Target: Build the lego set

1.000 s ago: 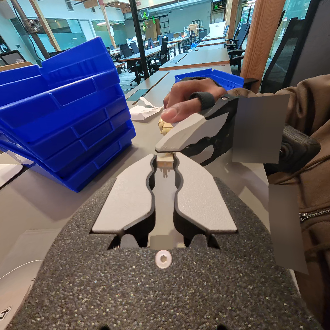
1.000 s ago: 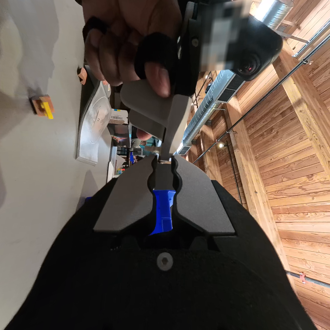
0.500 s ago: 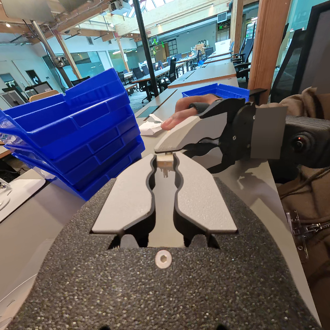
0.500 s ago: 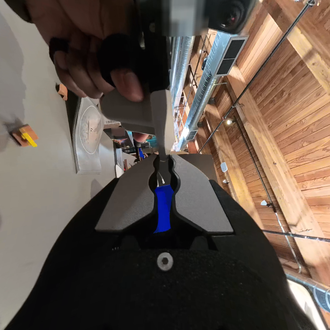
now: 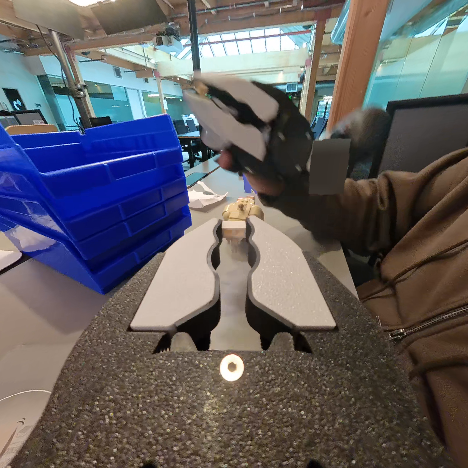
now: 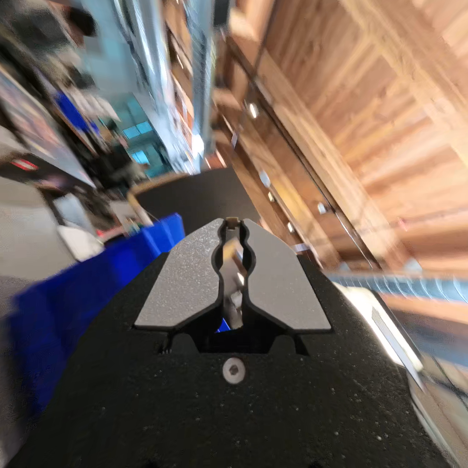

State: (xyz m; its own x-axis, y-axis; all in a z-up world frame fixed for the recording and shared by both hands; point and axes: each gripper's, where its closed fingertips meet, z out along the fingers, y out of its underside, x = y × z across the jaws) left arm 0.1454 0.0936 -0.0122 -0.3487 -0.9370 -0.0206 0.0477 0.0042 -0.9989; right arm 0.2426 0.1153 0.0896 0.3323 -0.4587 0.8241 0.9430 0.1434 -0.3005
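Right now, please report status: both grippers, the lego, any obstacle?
Left gripper shut on tan lego piece. Right gripper raised, shut on small tan piece. Tan lego model on table, just ahead. Blue bins stacked left.

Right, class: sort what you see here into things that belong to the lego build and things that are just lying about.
Part of the build:
- left gripper, shut on a small tan piece
- right gripper, shut on a tiny tan piece
- tan lego model on the table

Just lying about:
- stack of blue bins
- crumpled white paper
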